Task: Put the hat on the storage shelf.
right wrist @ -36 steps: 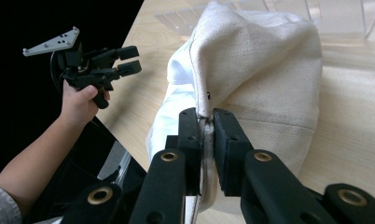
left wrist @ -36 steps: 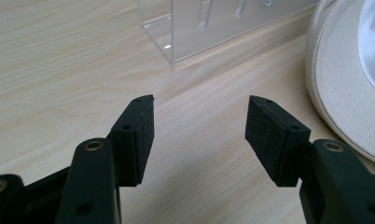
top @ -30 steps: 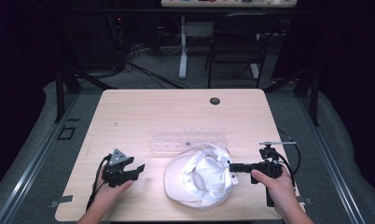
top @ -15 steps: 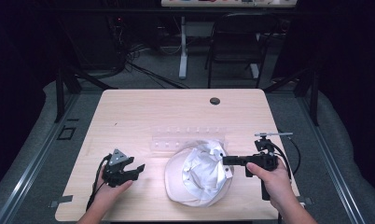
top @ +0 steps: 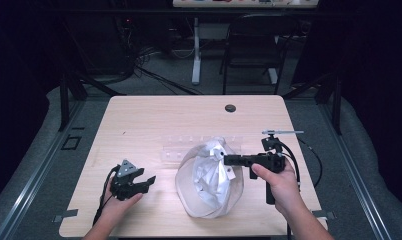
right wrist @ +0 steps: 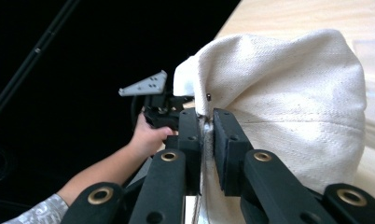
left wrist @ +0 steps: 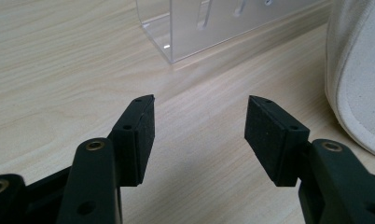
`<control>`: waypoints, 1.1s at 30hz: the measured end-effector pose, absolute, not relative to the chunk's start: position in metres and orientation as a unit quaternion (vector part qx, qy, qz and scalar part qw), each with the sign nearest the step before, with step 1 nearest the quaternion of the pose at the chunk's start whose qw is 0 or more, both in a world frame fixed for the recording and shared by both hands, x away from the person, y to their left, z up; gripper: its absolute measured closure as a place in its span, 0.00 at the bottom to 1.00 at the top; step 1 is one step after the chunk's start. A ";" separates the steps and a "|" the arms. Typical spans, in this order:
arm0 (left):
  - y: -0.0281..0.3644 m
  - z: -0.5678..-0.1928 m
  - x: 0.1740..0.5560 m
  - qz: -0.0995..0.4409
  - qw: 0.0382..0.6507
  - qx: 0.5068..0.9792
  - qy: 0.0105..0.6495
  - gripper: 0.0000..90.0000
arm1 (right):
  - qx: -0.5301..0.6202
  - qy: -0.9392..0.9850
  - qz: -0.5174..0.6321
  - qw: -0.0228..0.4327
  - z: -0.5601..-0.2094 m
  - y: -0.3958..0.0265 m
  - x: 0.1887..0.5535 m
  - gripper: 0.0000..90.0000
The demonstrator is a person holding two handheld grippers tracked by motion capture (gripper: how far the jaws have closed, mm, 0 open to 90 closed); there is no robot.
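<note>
I have the white cap (top: 209, 180) pinched in my right gripper (top: 228, 160) — the jaws are clamped tight on a fold of the fabric near a seam and a small dark eyelet, as the right gripper view shows (right wrist: 205, 122). The cap sits near the front middle of the table (top: 139, 115), lifted and bunched on the side I hold, its brim or rim still down on the wood toward the near edge. Just behind it lies a clear plastic rack (top: 184, 147) with a row of slots; the cap overlaps its near edge in the high view.

My left gripper (top: 148, 181) rests low on the table to the left of the cap, jaws spread wide with nothing between them (left wrist: 199, 133). In its own view the cap's stitched edge (left wrist: 358, 79) is close off to one side and the clear rack (left wrist: 209, 28) is ahead.

As I judge it, the work is at an early-to-middle stage: the grasp is made and the cap partly raised, but it is not yet turned, shaped or set anywhere, and the left gripper has yet to join in.

Hard to read — I cannot tell whether I hold the crown or the back panel, the brim is hidden under the folds, and the rack's far end is lost behind the cloth.
</note>
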State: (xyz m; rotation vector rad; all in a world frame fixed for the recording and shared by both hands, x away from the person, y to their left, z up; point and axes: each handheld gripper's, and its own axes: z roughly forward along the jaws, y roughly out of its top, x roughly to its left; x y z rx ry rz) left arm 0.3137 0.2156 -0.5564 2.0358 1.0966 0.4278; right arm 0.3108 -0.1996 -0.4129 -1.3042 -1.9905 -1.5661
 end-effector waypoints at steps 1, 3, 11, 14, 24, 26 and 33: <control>0.216 -0.556 0.314 0.168 0.385 0.799 0.430 0.48 | -0.449 -0.693 -0.545 0.147 -0.411 -0.198 0.312 0.92; 0.215 -0.556 0.314 0.167 0.385 0.799 0.431 0.48 | -0.443 -0.692 -0.552 0.143 -0.403 -0.191 0.315 0.92; 0.215 -0.556 0.313 0.168 0.386 0.800 0.427 0.49 | -0.429 -0.695 -0.564 0.122 -0.386 -0.186 0.316 0.92; 0.213 -0.556 0.313 0.166 0.390 0.799 0.426 0.49 | -0.429 -0.690 -0.573 0.111 -0.379 -0.191 0.316 0.92; 0.204 -0.551 0.308 0.167 0.406 0.799 0.411 0.51 | -0.415 -0.679 -0.605 0.030 -0.361 -0.197 0.316 0.92; 0.201 -0.550 0.306 0.171 0.410 0.799 0.406 0.51 | -0.414 -0.674 -0.611 0.020 -0.359 -0.197 0.317 0.92; 0.192 -0.548 0.301 0.174 0.416 0.803 0.389 0.51 | -0.415 -0.682 -0.602 -0.013 -0.356 -0.188 0.319 0.92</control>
